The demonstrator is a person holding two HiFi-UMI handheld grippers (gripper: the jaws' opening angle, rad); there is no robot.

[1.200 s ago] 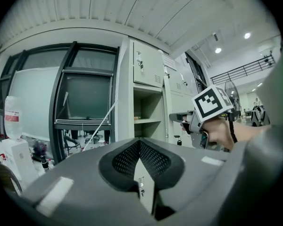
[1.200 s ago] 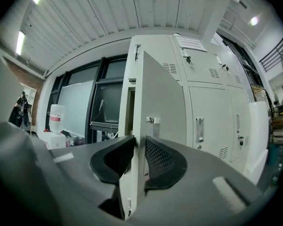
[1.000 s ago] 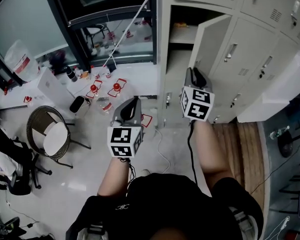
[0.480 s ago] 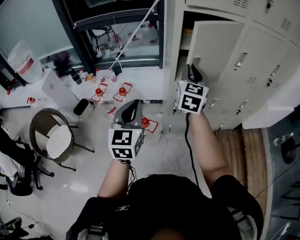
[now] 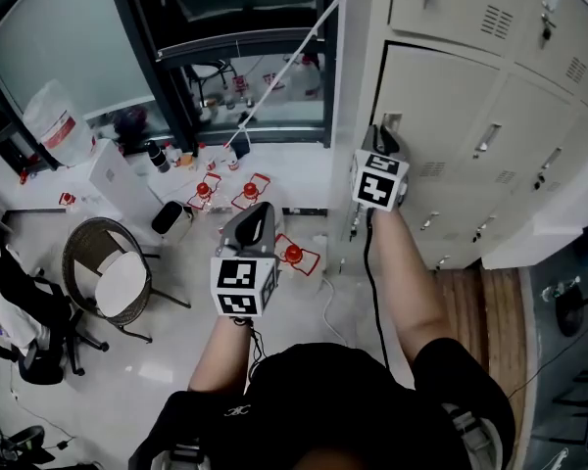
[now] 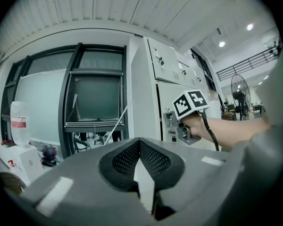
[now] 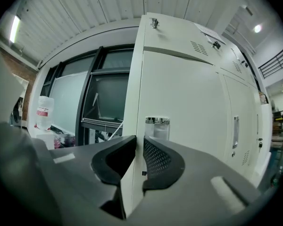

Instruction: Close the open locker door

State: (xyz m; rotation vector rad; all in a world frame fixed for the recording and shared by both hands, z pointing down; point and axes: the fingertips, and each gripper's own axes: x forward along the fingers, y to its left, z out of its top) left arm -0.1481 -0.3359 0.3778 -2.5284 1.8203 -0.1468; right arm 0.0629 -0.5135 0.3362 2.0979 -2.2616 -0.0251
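The pale grey locker door point(image 5: 451, 135) lies flush in its frame, with its metal latch point(image 5: 390, 122) at the left edge. My right gripper point(image 5: 380, 143) points at that edge, just below the latch. In the right gripper view the door point(image 7: 188, 117) and latch point(image 7: 157, 126) stand close ahead. The right gripper point(image 7: 140, 147) is closing; its jaws stand a narrow gap apart and grip nothing. My left gripper point(image 5: 255, 213) hangs in mid-air left of the lockers. In its own view the left gripper point(image 6: 139, 147) is shut and empty, and the right gripper point(image 6: 184, 126) shows at the locker.
More shut locker doors point(image 5: 559, 47) run to the right. A round chair point(image 5: 108, 277), a white box point(image 5: 122, 179) and red-topped items point(image 5: 250, 192) stand on the floor to the left. A white cord point(image 5: 274, 81) slants across the dark window frame. A cable point(image 5: 328, 306) lies below the lockers.
The locker door swung from standing open to flat against its frame. My right gripper went with its edge toward the locker. The left gripper stayed about where it was.
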